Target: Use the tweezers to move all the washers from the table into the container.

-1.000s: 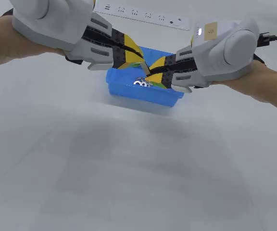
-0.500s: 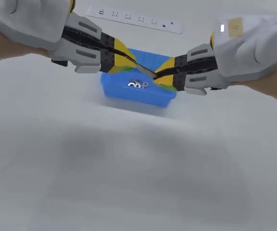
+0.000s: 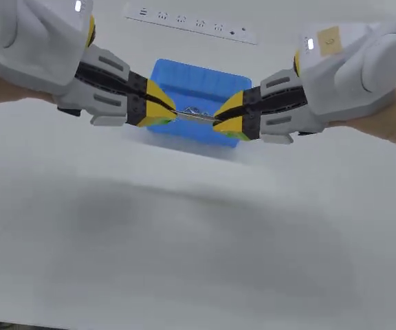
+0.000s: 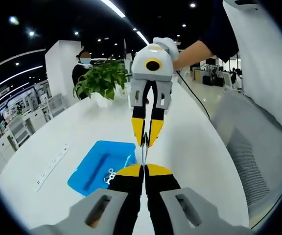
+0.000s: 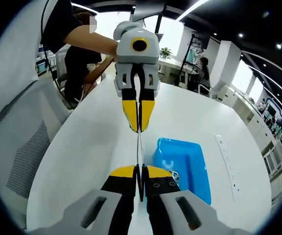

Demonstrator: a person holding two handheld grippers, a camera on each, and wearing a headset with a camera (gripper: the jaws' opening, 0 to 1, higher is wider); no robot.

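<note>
A thin pair of metal tweezers (image 3: 194, 117) spans level between my two grippers, just above the front of the blue container (image 3: 205, 86). My left gripper (image 3: 171, 114) is shut on one end and my right gripper (image 3: 218, 119) on the other. Several washers (image 3: 195, 110) lie inside the container. In the left gripper view, my left gripper (image 4: 144, 169) holds the tweezers (image 4: 144, 154) and faces the right gripper (image 4: 145, 143), with the container (image 4: 99, 161) and washers (image 4: 110, 175) below. The right gripper view has my right gripper (image 5: 140, 169), the tweezers (image 5: 139, 147), the left gripper (image 5: 138, 128) and the container (image 5: 185, 159).
A white power strip (image 3: 191, 23) lies beyond the container near the table's far edge. The white tabletop (image 3: 184, 240) stretches wide in front of me. People and a potted plant (image 4: 102, 81) stand beyond the table.
Both grippers have drawn back toward me from over the container. The tweezers, slanted down into the container before, now lie level between the two tips.
</note>
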